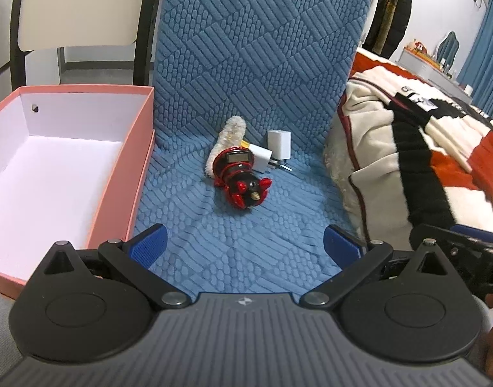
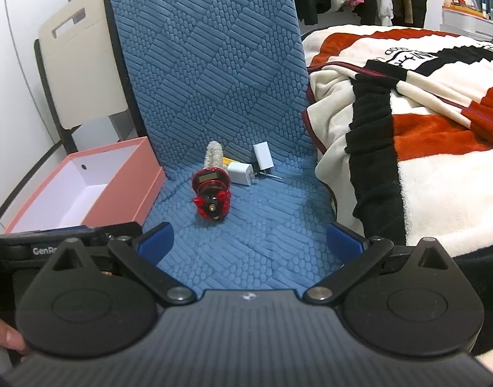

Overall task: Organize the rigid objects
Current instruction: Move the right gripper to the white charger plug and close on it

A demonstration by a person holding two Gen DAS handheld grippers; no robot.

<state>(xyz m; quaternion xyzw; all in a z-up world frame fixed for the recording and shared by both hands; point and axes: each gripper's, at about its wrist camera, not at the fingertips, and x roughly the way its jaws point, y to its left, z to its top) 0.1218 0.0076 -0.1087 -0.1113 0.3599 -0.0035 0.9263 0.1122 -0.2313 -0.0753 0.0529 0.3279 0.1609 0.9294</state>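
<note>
yellow item (image 2: 227, 161) mostly hidden, box (image 1: 53, 174) cropped

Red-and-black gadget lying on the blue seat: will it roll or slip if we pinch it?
The red-and-black gadget looks hard and glossy, so the pads may slip on it. It lies on its side and its body looks rounded, so a nudge could roll it, though the red spikes probably limit that. It is small, so likely light.

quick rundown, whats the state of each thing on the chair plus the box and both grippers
pink box: open, no lid, nothing visible inside
red and black gadget: lying on its side on the chair seat
fluffy white brush: lying behind the gadget
near white charger: on its side
far white charger: upright, prongs out
left gripper: open, holding nothing
right gripper: open, holding nothing
</note>
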